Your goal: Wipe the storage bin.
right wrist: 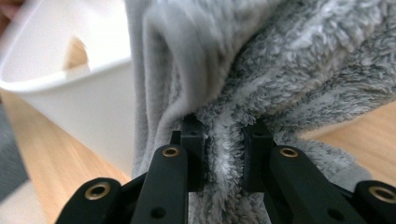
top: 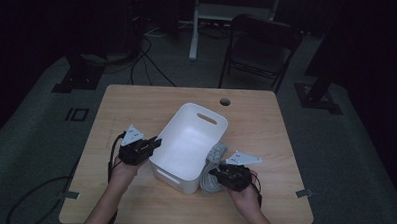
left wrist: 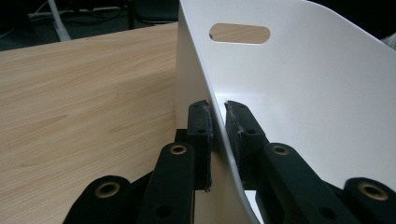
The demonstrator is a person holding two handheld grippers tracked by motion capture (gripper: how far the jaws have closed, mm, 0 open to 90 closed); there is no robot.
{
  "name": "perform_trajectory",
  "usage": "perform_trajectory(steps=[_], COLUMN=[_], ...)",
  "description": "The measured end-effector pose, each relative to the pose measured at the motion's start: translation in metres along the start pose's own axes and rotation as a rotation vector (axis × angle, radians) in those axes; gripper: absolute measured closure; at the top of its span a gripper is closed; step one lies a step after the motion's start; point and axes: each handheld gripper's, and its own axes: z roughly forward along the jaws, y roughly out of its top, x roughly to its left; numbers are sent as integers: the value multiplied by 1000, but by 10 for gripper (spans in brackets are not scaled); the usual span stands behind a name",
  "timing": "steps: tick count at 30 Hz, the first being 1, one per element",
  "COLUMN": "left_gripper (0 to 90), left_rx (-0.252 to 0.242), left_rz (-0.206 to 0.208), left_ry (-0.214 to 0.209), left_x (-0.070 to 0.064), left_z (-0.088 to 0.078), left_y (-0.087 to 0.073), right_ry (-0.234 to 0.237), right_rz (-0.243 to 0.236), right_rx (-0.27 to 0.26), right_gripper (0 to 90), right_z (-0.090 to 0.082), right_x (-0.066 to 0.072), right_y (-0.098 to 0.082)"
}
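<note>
High view: wooden table carrying a white plastic bin with handle slots, set near the front edge, its long axis running diagonally from the near edge toward the far right corner, open top up. Left gripper — jaws pinching the bin's left wall, one pad inside, one outside. Right gripper — jaws clamped on a fold of grey fleece towel. The towel lies bunched against the bin's right side, running alongside it, toward the table's front right. Progress, judged: bin steadied and towel gripped; bin interior bare, so lifting the towel in is left.
</note>
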Motion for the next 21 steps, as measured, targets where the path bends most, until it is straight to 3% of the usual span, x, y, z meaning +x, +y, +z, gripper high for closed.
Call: perform_trajectory(steps=[7, 9, 12, 17, 21], left_gripper=[806, 805, 805, 807, 808], left_rx=[0, 1, -4, -7, -12], left_rz=[4, 5, -11, -14, -17], left_ry=[19, 28, 45, 67, 74], left_x=[-1, -2, -2, -3, -4], left_z=[1, 1, 1, 1, 1], left_y=[1, 1, 1, 0, 0], right_ry=[-11, -23, -15, 18, 82], right_rz=[39, 41, 79, 96, 21], right_rx=[87, 134, 169, 156, 54], right_gripper=[756, 755, 755, 756, 755], right_z=[20, 29, 40, 31, 5], right_x=[-15, -20, -27, -26, -12], right_y=[-13, -18, -25, -22, -13])
